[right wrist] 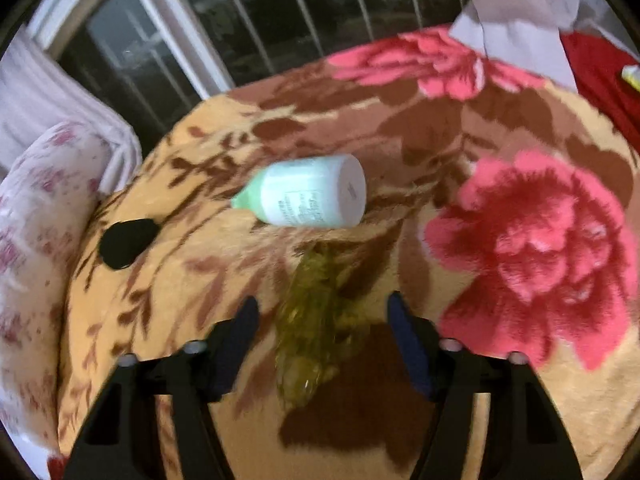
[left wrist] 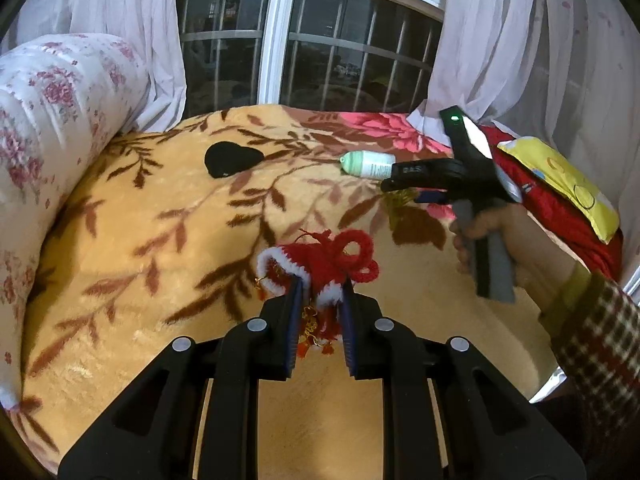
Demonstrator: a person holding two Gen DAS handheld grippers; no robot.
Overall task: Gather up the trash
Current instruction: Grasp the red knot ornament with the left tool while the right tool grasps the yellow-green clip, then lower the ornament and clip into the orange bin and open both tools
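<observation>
My left gripper is shut on a red knitted ornament with white trim and gold trinkets, held above the floral blanket. My right gripper is open and tilted down over a crinkled yellow-green wrapper. The wrapper lies between its fingers, and the pads stand clear of it. Just beyond lies a white bottle with a green cap on its side. In the left wrist view a hand holds the right gripper next to that bottle. A flat black piece lies farther left.
A rolled floral quilt lines the left side. A barred window and curtains stand behind the bed. A yellow cushion rests on red cloth at the right edge. A checked sleeve reaches in from the right.
</observation>
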